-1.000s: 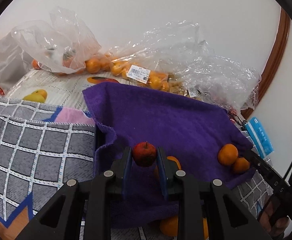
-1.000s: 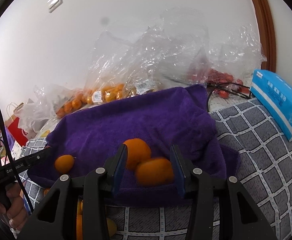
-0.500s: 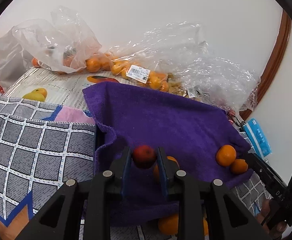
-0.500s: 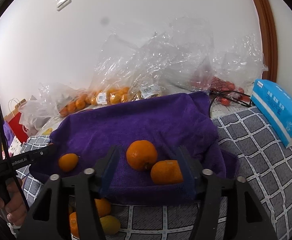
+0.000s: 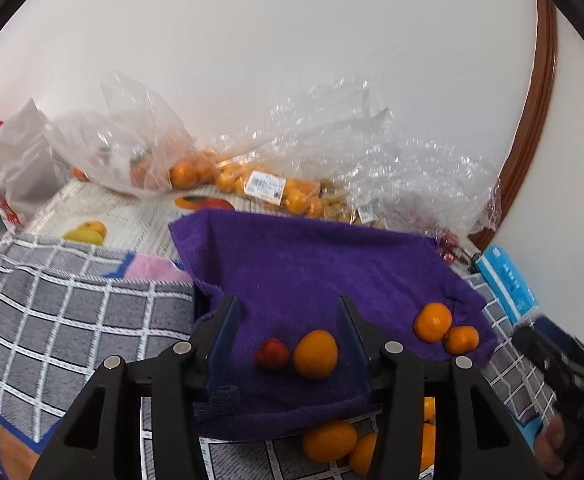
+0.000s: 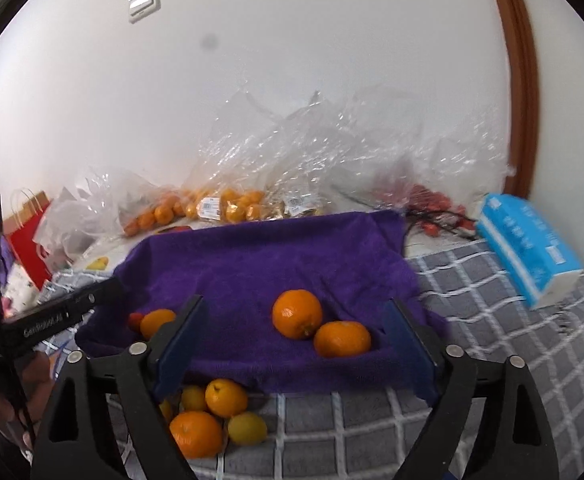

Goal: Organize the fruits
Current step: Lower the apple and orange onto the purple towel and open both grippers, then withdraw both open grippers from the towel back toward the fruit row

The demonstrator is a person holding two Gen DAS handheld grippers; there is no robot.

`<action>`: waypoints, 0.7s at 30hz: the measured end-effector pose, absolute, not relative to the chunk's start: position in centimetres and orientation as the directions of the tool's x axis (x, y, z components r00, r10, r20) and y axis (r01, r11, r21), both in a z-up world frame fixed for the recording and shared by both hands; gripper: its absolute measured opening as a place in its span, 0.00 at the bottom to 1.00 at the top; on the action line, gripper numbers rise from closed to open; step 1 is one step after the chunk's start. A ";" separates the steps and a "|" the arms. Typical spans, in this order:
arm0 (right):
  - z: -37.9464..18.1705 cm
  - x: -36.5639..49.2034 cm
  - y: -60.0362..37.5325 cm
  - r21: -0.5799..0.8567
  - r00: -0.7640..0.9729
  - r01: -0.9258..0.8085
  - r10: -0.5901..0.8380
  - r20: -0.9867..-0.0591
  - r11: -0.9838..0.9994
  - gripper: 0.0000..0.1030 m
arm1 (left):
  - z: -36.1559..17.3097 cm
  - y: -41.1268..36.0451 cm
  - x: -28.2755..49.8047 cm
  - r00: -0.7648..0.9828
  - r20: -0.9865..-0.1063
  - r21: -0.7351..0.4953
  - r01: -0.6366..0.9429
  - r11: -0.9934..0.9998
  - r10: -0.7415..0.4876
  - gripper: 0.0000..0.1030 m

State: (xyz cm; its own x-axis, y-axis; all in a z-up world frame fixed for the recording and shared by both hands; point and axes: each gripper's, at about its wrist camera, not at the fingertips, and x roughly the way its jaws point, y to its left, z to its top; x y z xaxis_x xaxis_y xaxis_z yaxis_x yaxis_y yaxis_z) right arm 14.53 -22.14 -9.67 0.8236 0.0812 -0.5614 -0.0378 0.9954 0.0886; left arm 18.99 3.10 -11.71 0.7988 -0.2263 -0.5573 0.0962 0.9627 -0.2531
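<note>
A purple towel [image 5: 315, 264] lies on the checked cloth. In the left wrist view my left gripper [image 5: 286, 334] is open and empty; a small red fruit [image 5: 272, 354] and an orange [image 5: 315, 354] rest on the towel between its fingers. Two more oranges [image 5: 431, 322] [image 5: 460, 340] sit at the towel's right edge. In the right wrist view my right gripper [image 6: 295, 330] is open wide and empty, with those two oranges [image 6: 296, 313] [image 6: 342, 339] on the towel [image 6: 276, 256] between its fingers.
Loose oranges and a yellow fruit [image 6: 212, 412] lie on the grey checked cloth [image 6: 491, 320] below the towel's front edge. Clear plastic bags of oranges [image 5: 260, 184] line the wall. A blue tissue pack [image 6: 527, 248] lies at the right. A red paper bag [image 6: 28, 236] stands left.
My left gripper opened and let the red fruit drop onto the towel beside an orange. My right gripper opened wide, released an orange and drew back and up.
</note>
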 end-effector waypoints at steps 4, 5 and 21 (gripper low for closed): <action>-9.3 12.0 -22.2 0.112 0.805 -0.019 0.081 -0.587 0.994 0.91 | -9.9 3.3 17.5 0.799 -0.561 -0.249 0.086 0.965 -0.216 0.46; -9.3 11.5 -22.3 0.126 0.807 -0.018 0.089 -0.583 0.992 0.91 | -9.7 3.4 16.9 0.793 -0.569 -0.256 0.084 0.963 -0.220 0.46; -11.1 6.9 -24.6 0.217 0.733 0.034 0.123 -0.669 0.976 0.91 | -14.6 4.9 11.0 0.680 -0.725 -0.167 -0.024 0.986 -0.107 0.46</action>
